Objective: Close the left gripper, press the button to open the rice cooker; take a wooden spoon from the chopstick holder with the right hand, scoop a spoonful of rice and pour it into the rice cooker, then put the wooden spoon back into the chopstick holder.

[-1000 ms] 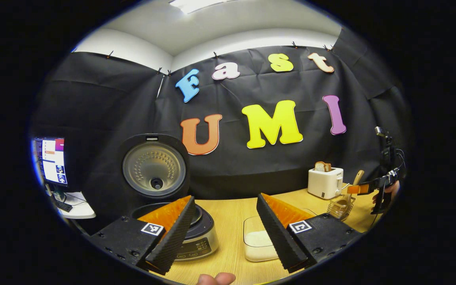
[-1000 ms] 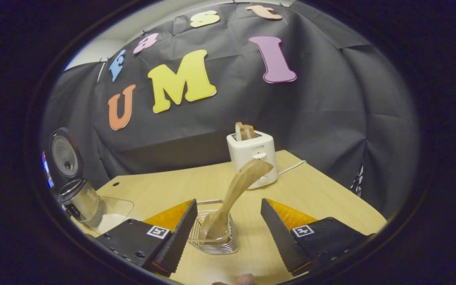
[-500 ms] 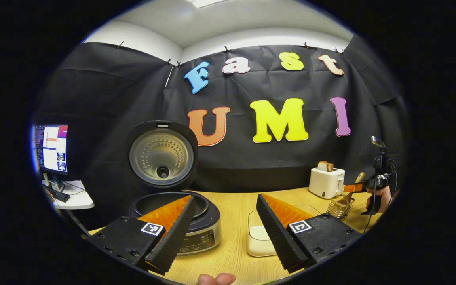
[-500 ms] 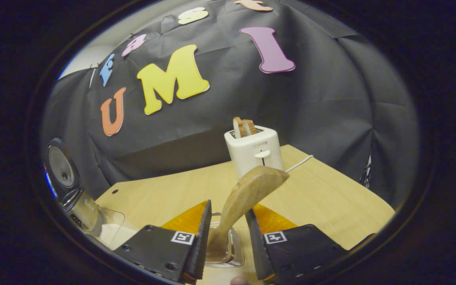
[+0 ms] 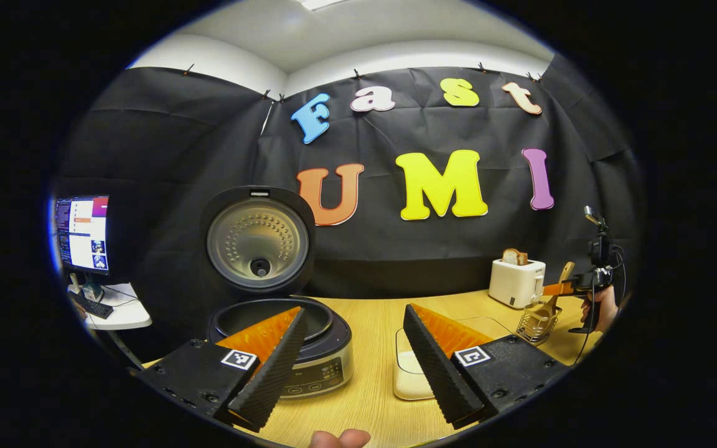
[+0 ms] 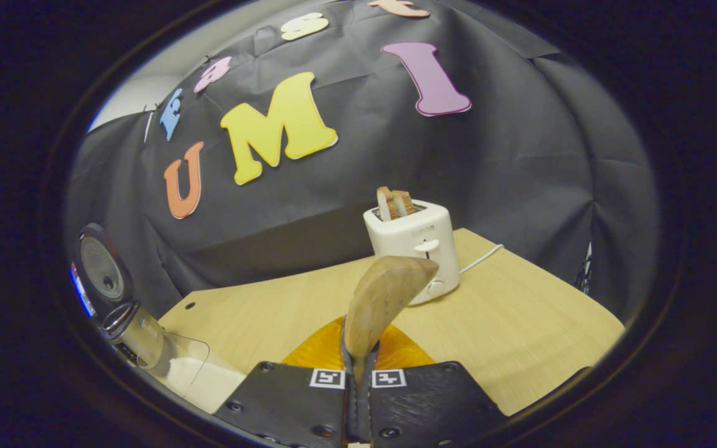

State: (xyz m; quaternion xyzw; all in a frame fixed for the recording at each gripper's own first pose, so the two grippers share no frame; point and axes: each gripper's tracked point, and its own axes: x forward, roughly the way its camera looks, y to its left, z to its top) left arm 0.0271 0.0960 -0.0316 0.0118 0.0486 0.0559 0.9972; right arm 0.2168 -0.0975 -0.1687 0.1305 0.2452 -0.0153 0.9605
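My right gripper (image 6: 358, 367): both fingers pressed together on the handle of the wooden spoon (image 6: 380, 298); no gap visible beyond the handle's thickness.
Wooden spoon: bowl end stands up and forward of my right fingers, tilted slightly right, in front of the toaster (image 6: 417, 239). In the left gripper view it rises out of the chopstick holder (image 5: 538, 322), so its lower end has not cleared the holder.
My left gripper (image 5: 352, 358): fingers spread wide apart, nothing between them, held above the table's (image 5: 365, 398) near edge. A fingertip (image 5: 340, 438) of the holding hand shows at the bottom.
Rice cooker (image 5: 284, 342): just beyond my left finger, lid (image 5: 257, 239) standing upright and open, inner pot exposed.
Rice container (image 5: 411, 373): white dish with rice, beside the cooker on its right, partly hidden behind my right-hand finger in that view.
Chopstick holder: wire basket, far right of the table, near the toaster.
Toaster: white, bread slices in its slots, at the back right, cord trailing off right.
Monitor (image 5: 81, 233): lit, on a separate desk at far left.
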